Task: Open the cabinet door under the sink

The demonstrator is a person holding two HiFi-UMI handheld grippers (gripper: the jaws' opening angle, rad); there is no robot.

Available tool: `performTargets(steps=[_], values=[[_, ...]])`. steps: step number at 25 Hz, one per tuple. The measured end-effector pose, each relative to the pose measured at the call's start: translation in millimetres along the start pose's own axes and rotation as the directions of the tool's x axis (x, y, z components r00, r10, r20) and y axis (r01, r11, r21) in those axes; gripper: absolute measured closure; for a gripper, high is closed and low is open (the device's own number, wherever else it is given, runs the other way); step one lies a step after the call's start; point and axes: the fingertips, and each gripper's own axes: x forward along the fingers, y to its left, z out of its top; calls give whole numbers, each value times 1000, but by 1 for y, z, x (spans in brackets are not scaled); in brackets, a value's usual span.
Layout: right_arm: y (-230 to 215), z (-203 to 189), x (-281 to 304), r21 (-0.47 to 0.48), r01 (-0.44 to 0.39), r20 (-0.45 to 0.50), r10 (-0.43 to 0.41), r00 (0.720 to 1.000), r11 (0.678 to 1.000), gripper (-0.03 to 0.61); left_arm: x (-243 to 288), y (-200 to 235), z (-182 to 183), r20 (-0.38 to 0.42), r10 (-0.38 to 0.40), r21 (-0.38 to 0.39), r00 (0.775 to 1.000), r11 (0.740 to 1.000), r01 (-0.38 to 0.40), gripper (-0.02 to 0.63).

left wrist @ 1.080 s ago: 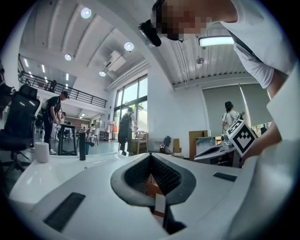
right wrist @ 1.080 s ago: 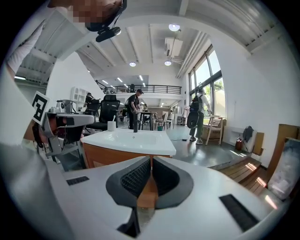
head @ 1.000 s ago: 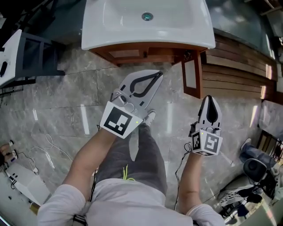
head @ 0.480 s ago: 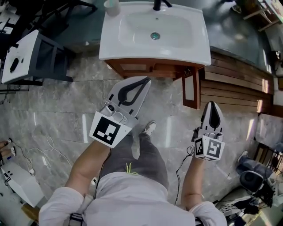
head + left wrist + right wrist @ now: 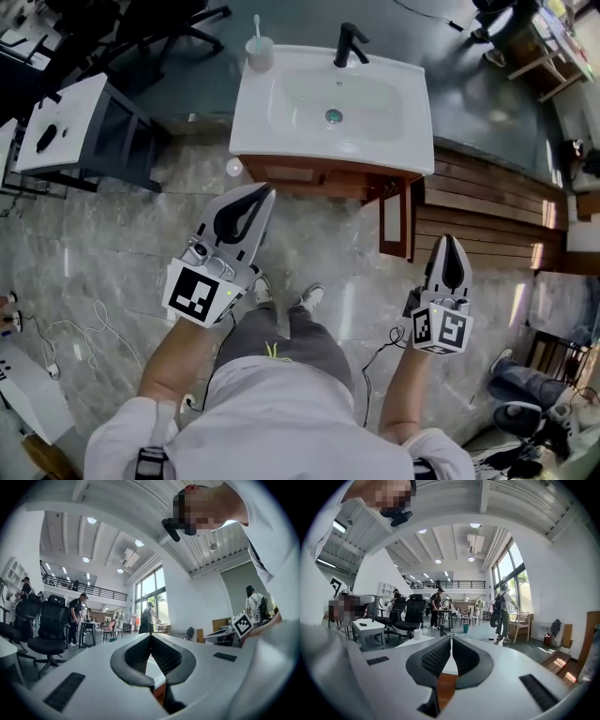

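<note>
- We are looking steeply down on a white sink [image 5: 281, 141] sitting on a wooden cabinet [image 5: 305, 175]. A black faucet [image 5: 349, 42] is standing at the sink's back edge, and a cup [image 5: 259, 52] with a toothbrush at its back left corner.
- The cabinet door [image 5: 395, 220] is already standing open, hanging at the cabinet's right front corner and sticking out toward us.
- We are holding the left hand-held gripper [image 5: 261, 194] in front of the cabinet's left half, pointing at it but not touching. Its jaws are meeting at the tips with nothing between them.
- We are holding the right hand-held gripper [image 5: 448, 242] just right of the open door and nearer to us, apart from it. Its jaws are together too, and empty.
- Both are hanging over the grey marble floor [image 5: 112, 234], with a shoe [image 5: 314, 298] between them.
- Wooden planks [image 5: 487, 206] are running along the right of the cabinet.
- Both gripper views are showing a big hall with office chairs and people far off.
</note>
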Motion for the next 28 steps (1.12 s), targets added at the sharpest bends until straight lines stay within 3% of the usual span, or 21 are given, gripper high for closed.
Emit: performTargets(steps=[15,23,28], values=[[11,96,-17,16,-49,108,47,993,999,538,-70,40,98,121,158,2,980,987,-160,600],[28,120,-19,10,-95,141,92,986,995,538,-114,66,106,118,275,-1,954,961,-277,600],[42,126,-15,15,-120,153,117,981,993,538,-108,62,107,129,259,3,957,965,-261,600]])
